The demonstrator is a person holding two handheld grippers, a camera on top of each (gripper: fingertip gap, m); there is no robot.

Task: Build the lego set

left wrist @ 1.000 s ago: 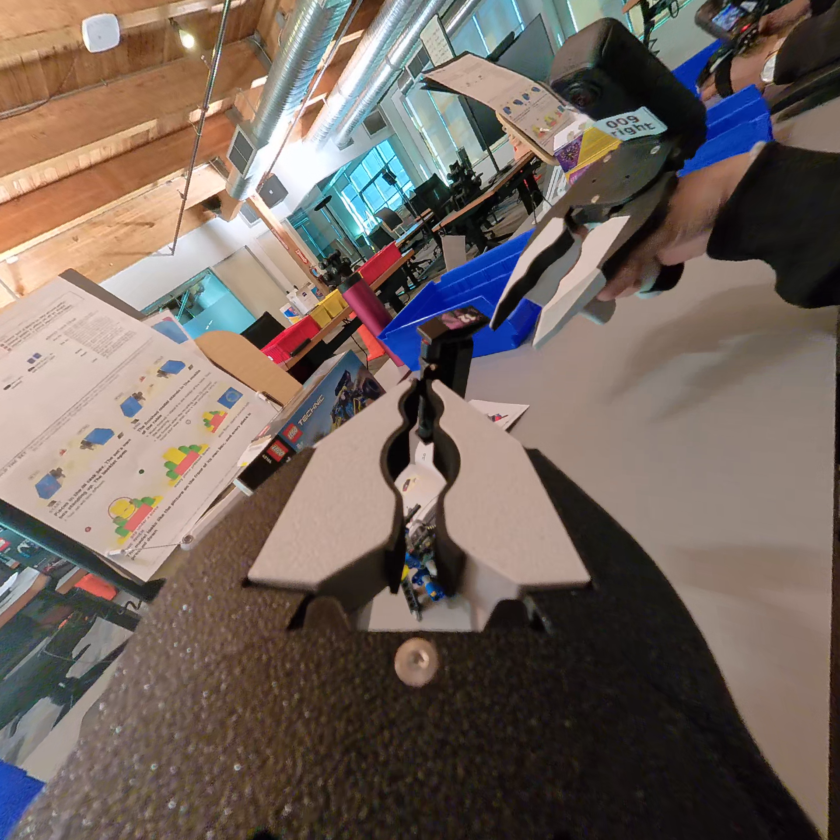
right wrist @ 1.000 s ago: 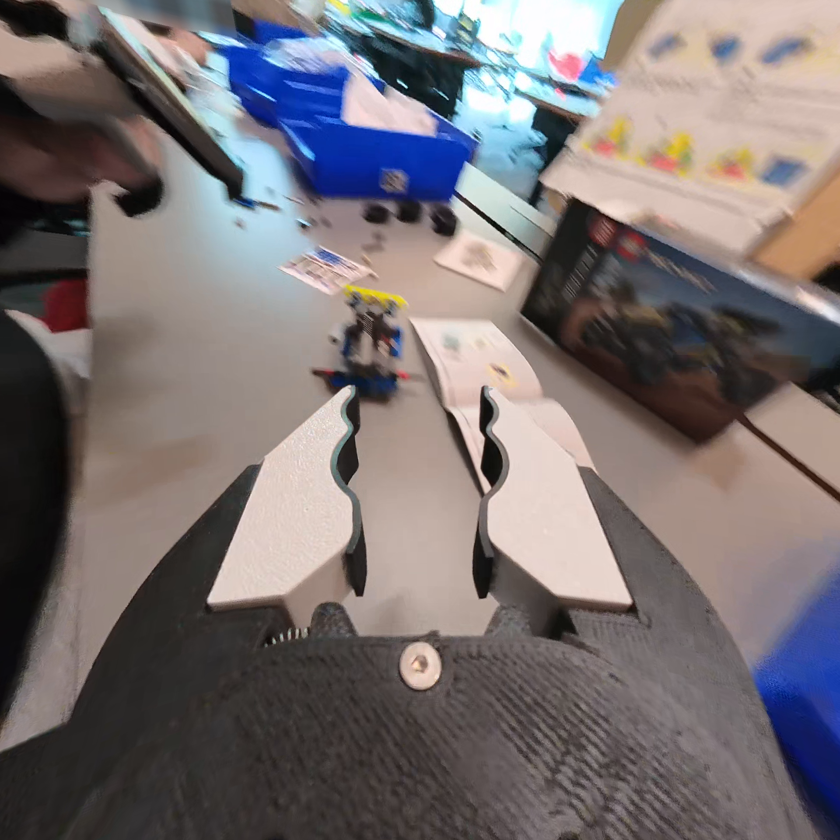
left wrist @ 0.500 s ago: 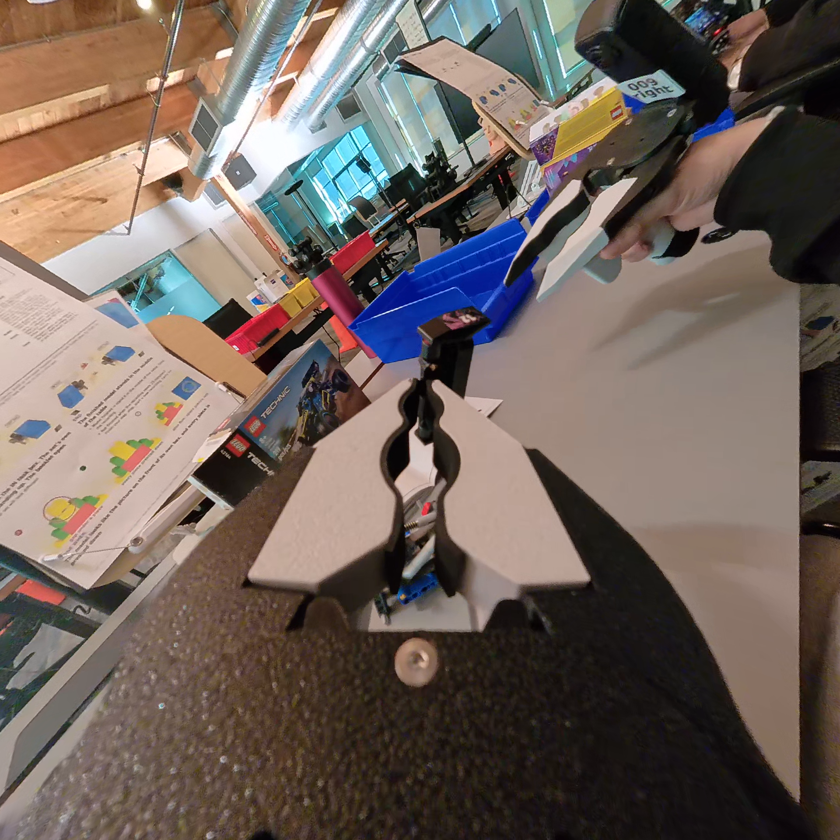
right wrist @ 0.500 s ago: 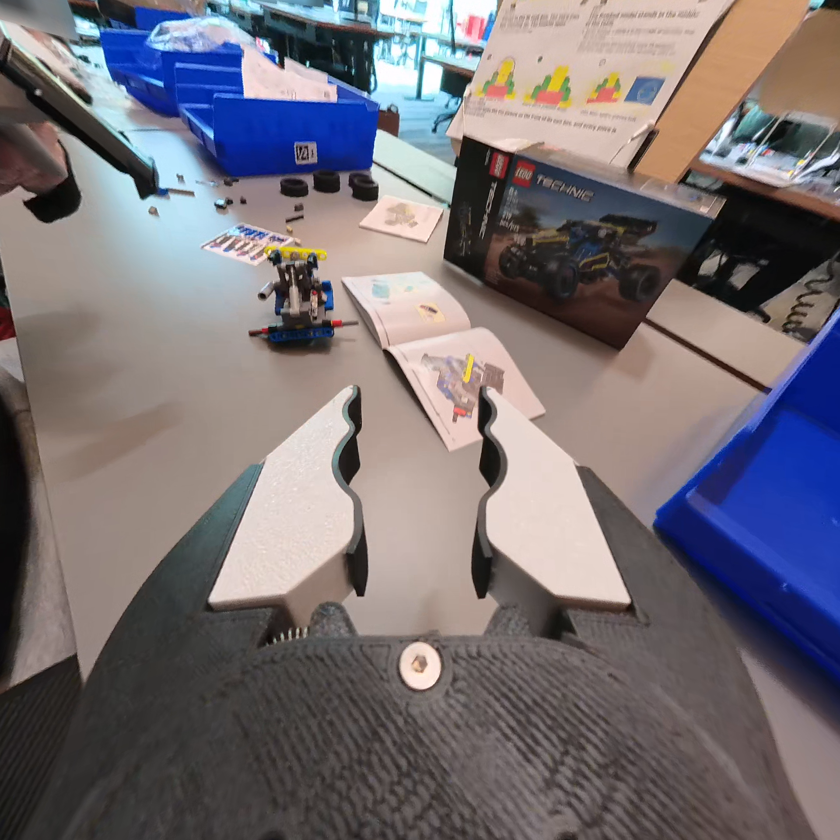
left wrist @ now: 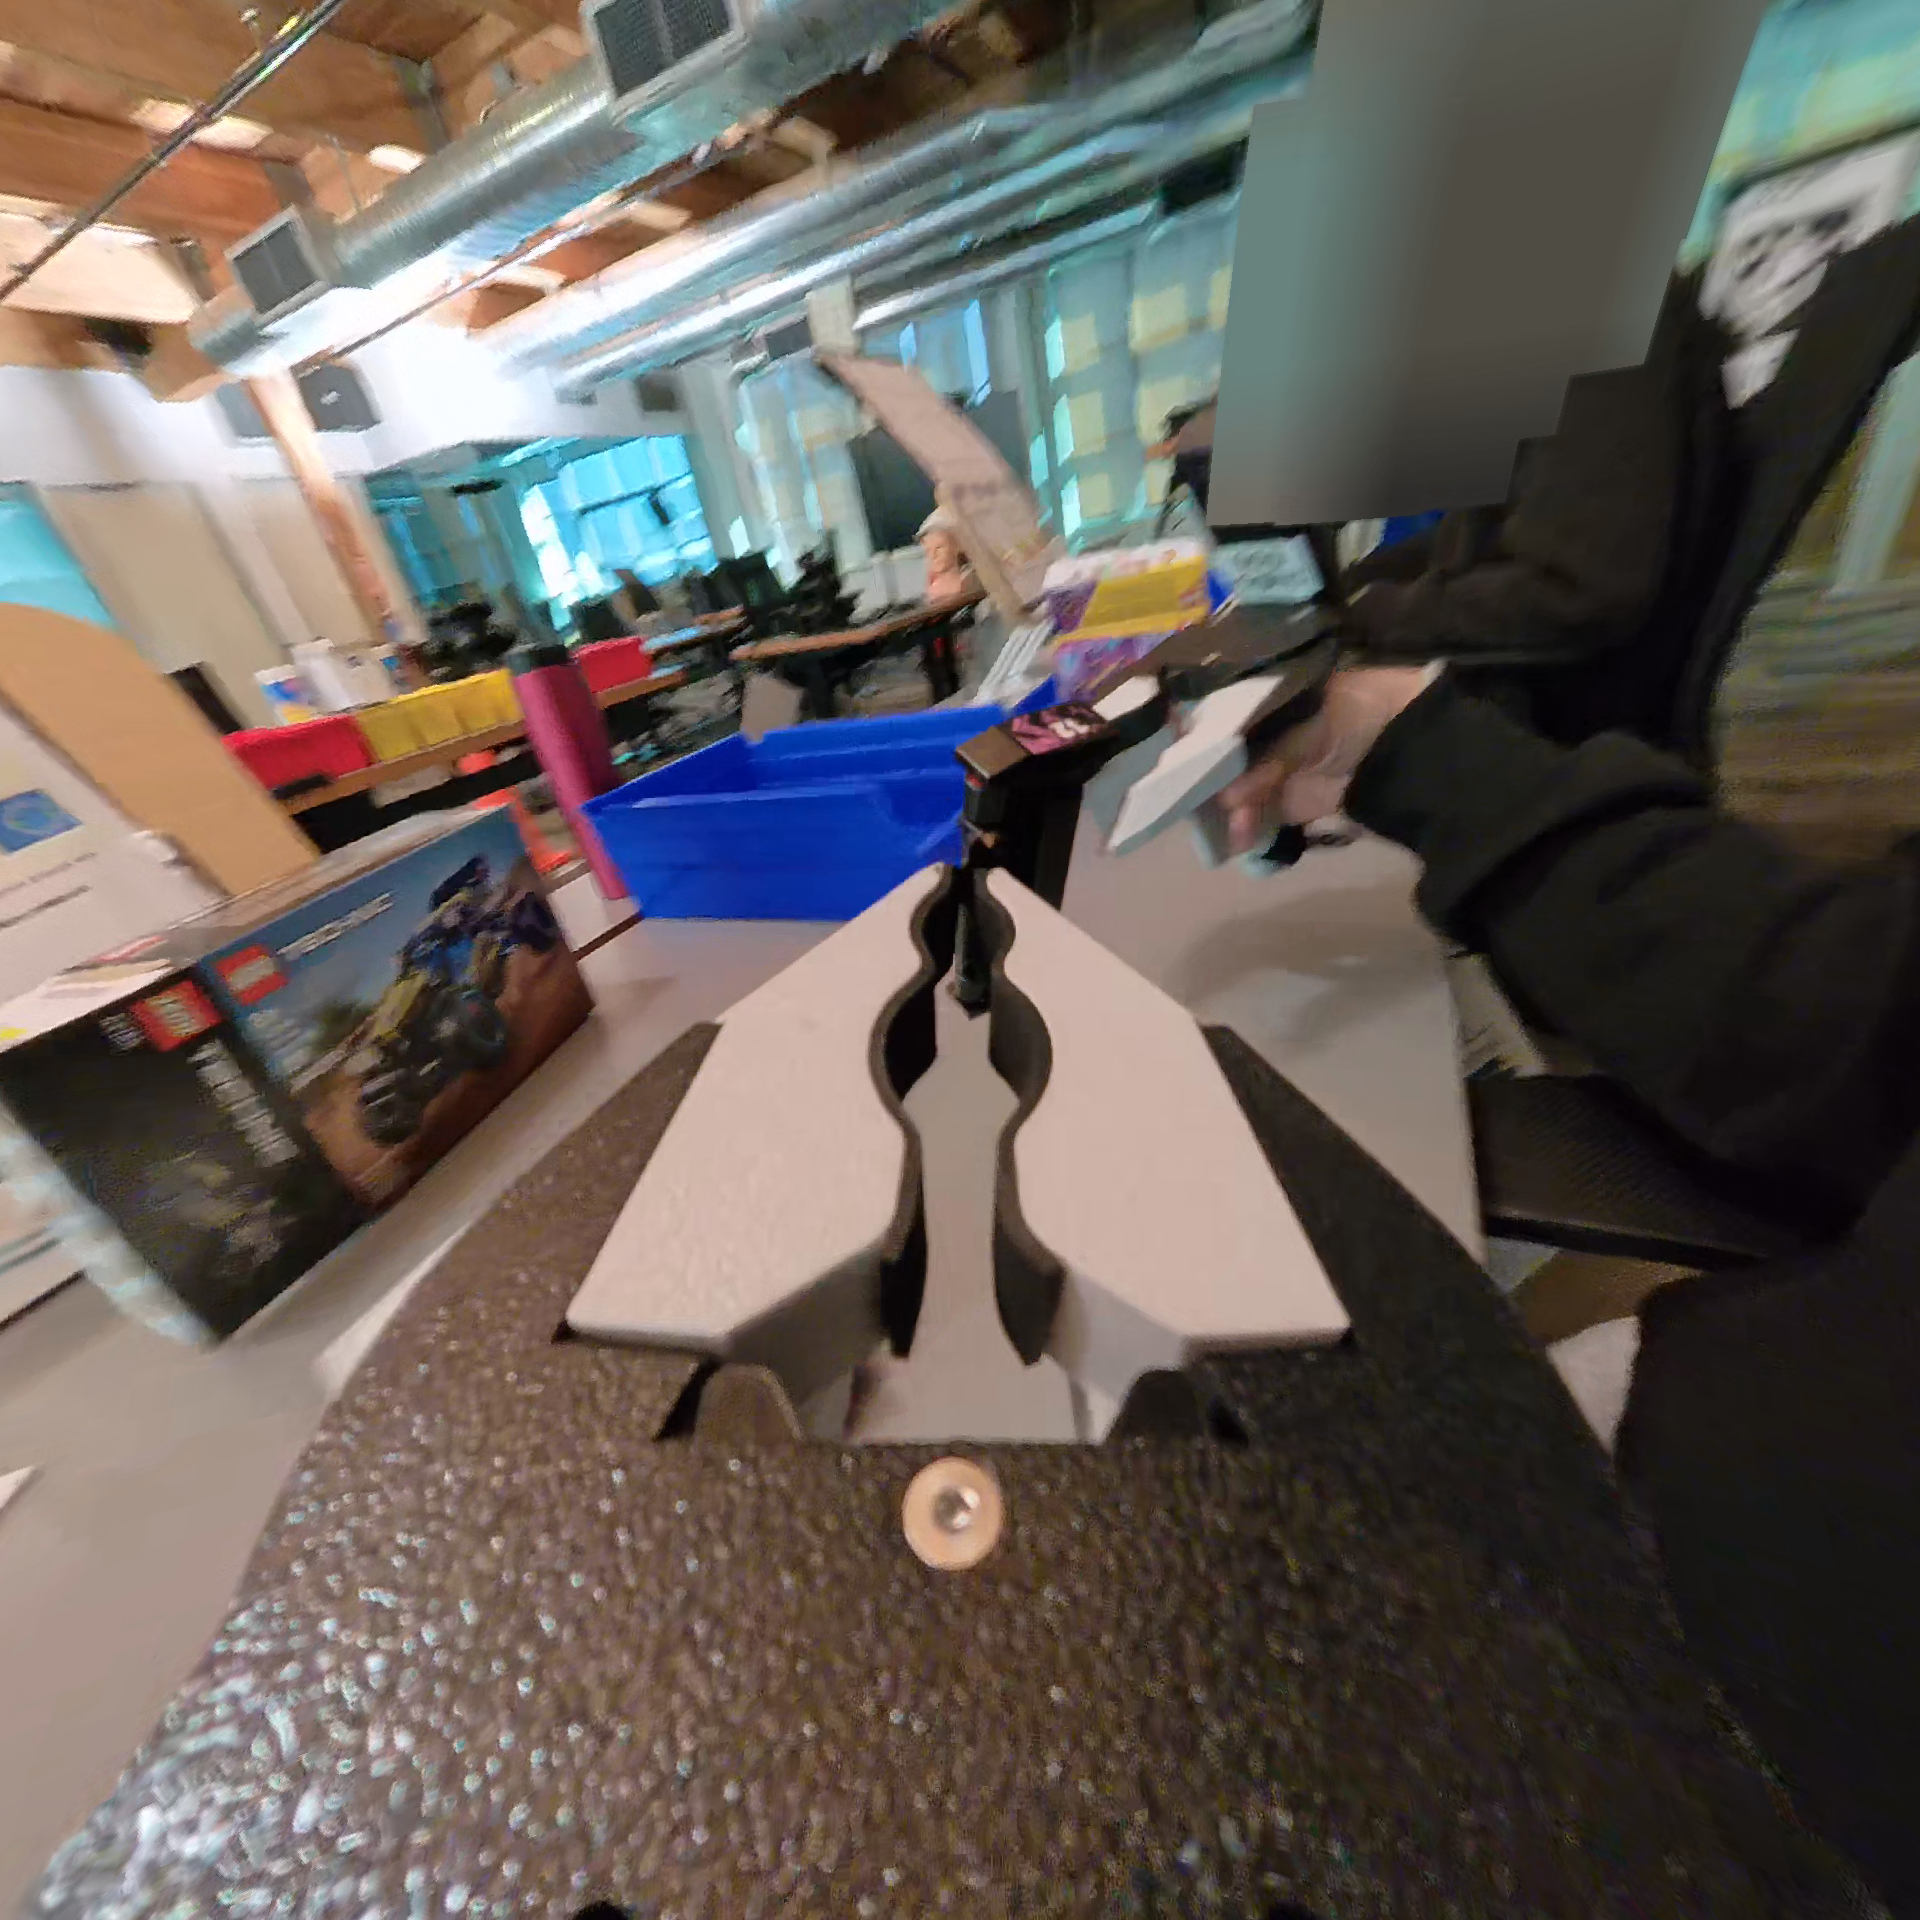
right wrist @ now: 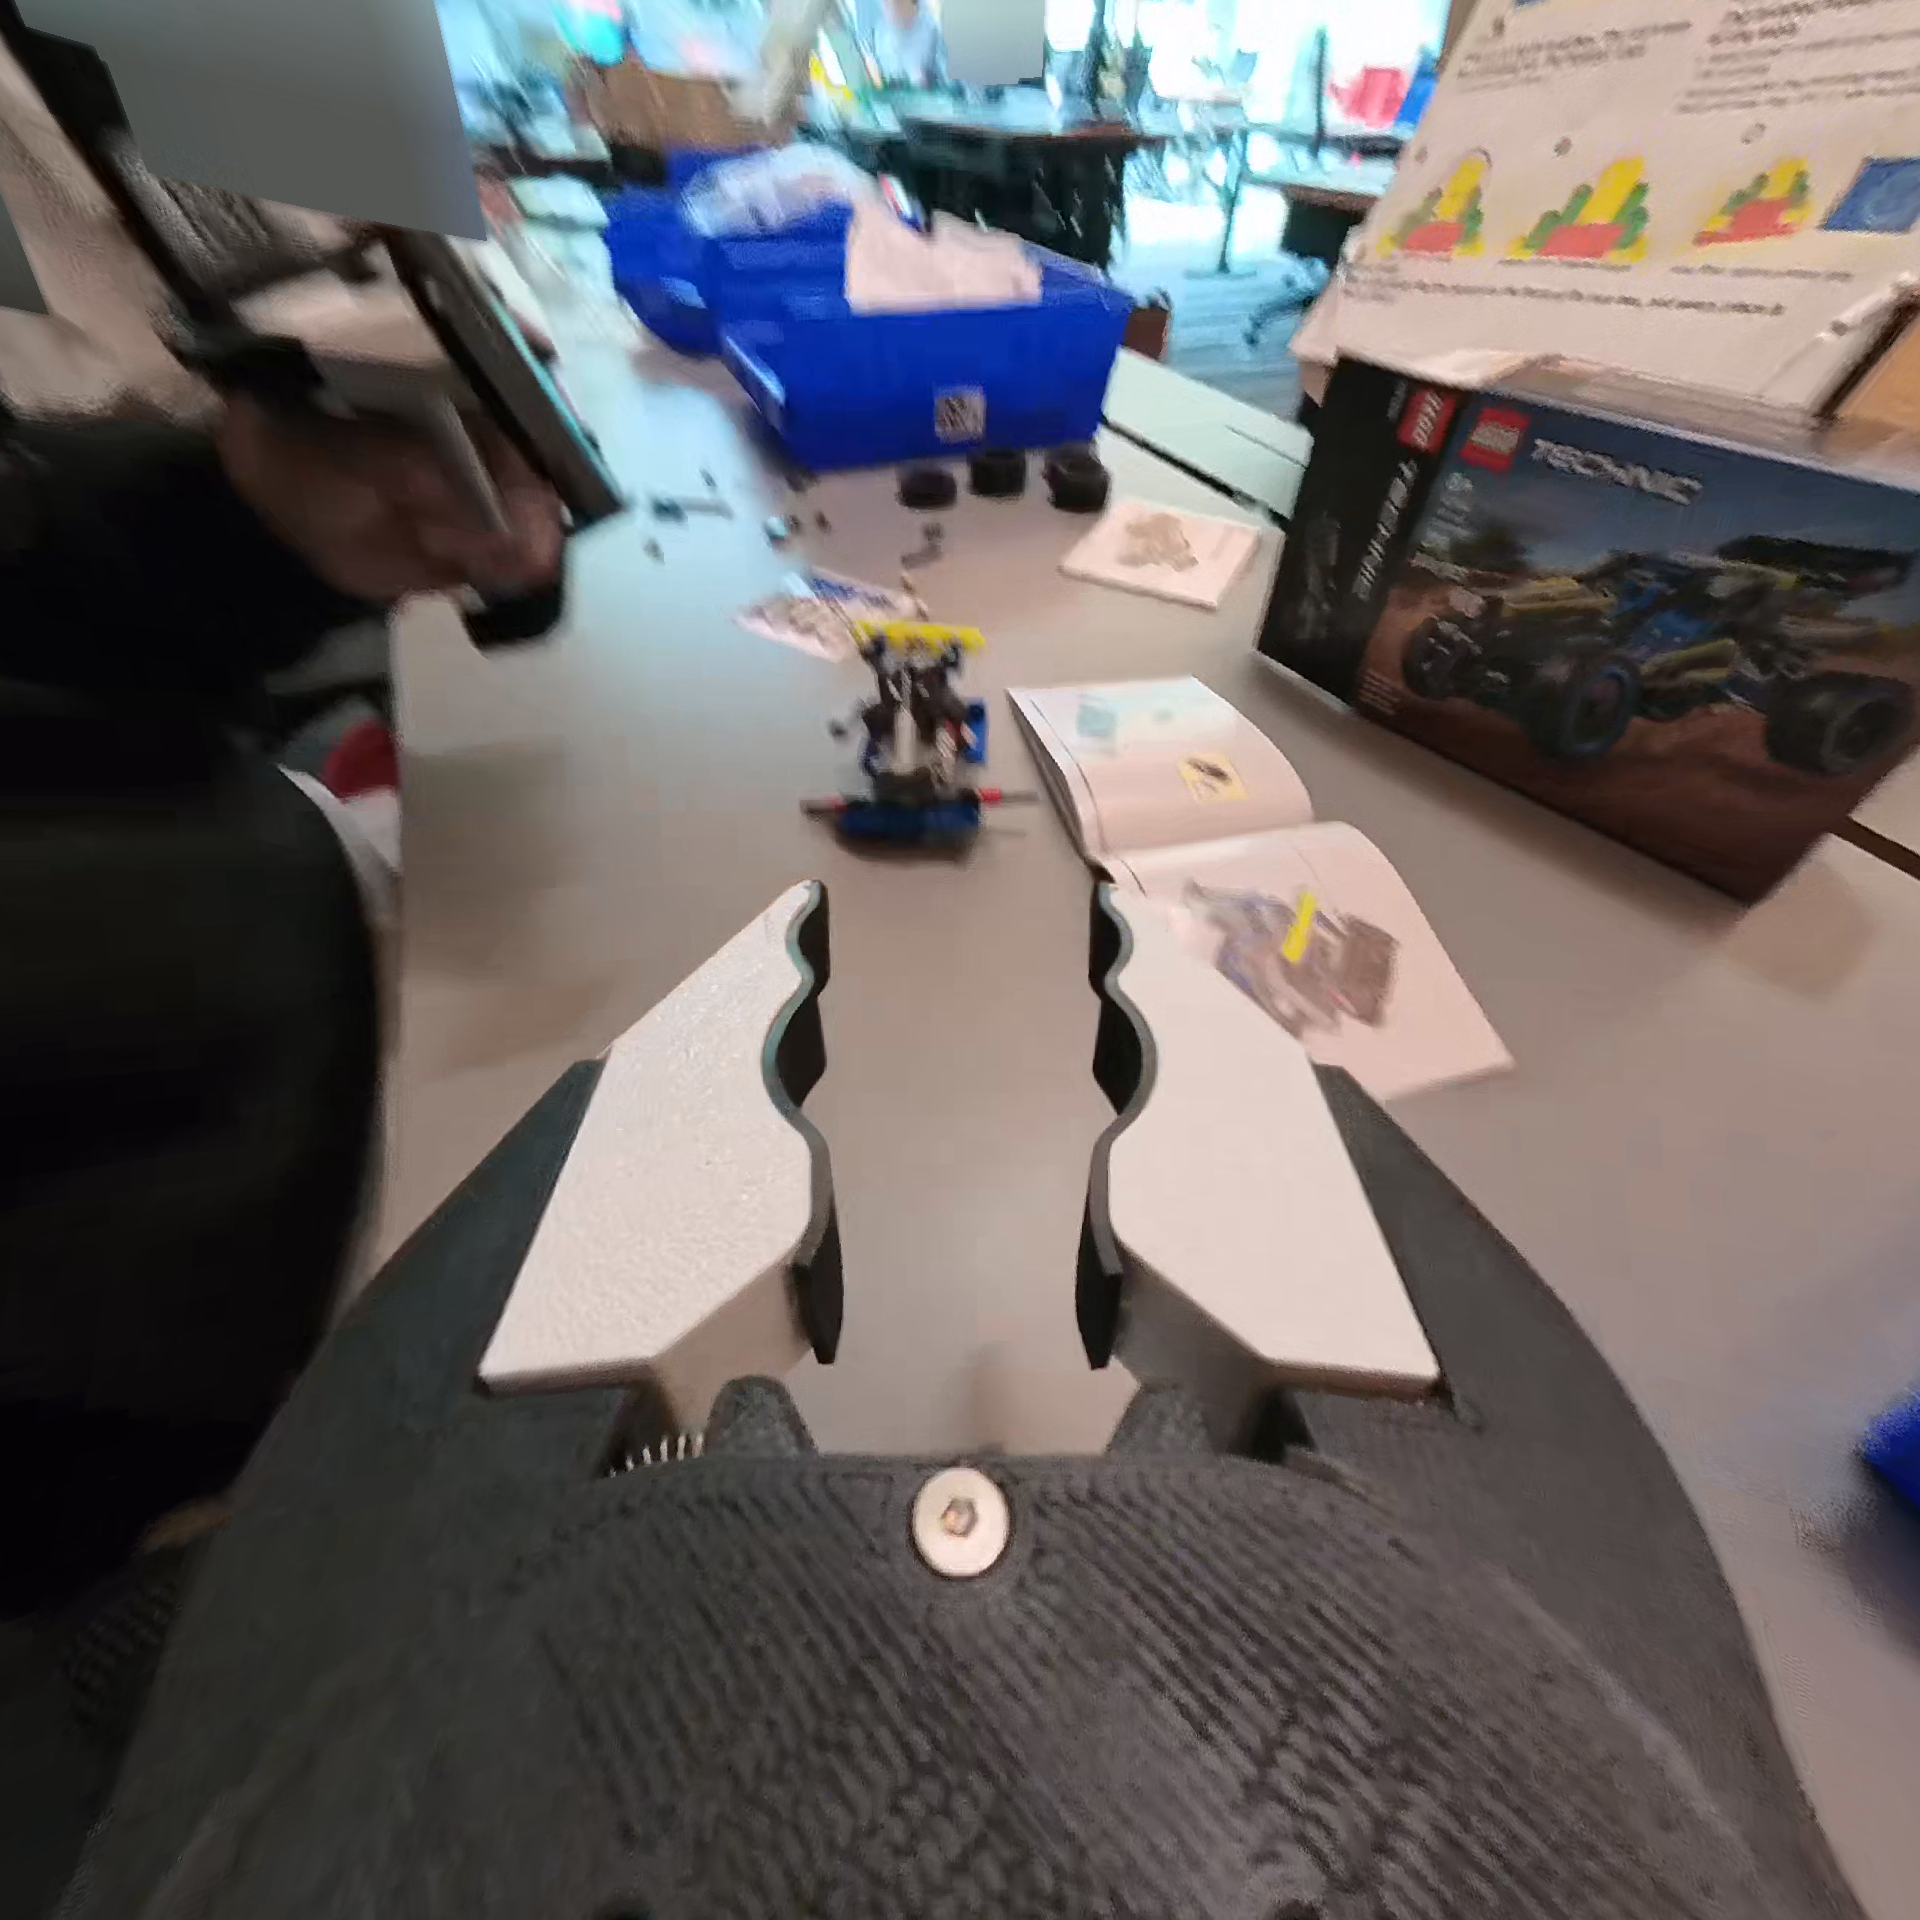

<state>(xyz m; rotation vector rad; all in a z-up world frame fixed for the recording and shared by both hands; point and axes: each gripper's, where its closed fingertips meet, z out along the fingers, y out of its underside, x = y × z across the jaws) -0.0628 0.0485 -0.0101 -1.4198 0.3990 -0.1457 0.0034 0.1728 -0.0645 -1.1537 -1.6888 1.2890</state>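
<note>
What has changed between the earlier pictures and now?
The left hand-held gripper swung right, toward the person, and levelled out. The right hand-held gripper turned back toward the small brick model. Unchanged: left stays clamped on the black piece; right stays open, holding nothing.

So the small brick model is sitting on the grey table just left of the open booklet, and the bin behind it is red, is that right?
Not quite. The bin behind the small brick model is blue, not red, as the right wrist view shows. The rest holds: the model sits on the grey table, just left of the open booklet.
</note>
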